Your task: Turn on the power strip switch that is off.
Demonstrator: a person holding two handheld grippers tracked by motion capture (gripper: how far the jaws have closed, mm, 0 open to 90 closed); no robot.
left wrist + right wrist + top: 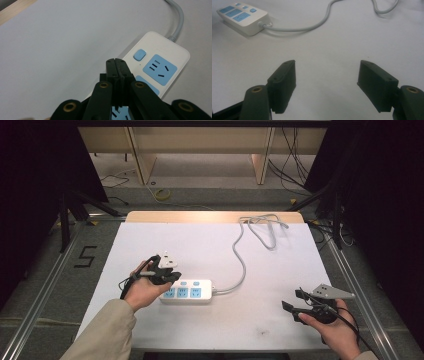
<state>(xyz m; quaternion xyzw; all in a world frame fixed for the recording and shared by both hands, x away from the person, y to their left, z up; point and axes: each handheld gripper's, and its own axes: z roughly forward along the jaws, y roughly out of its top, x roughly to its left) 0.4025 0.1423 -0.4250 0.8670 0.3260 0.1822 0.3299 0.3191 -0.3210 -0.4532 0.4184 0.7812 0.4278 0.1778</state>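
Strip lies flat mid-counter, long axis running left-right in the high view, cord leaving its right end twd the far edge. Left hand-held gripper is right over the strip's left end, jaws together, nothing between; tips look aimed at the blue switches. Right hand-held gripper sits well apart at the near right, jaws wide, empty. Left is far nearer.

Left gripper view shows what the high view blurs: closed tips just beside one switch, a socket next to it. Contact w/ strip: can't tell.
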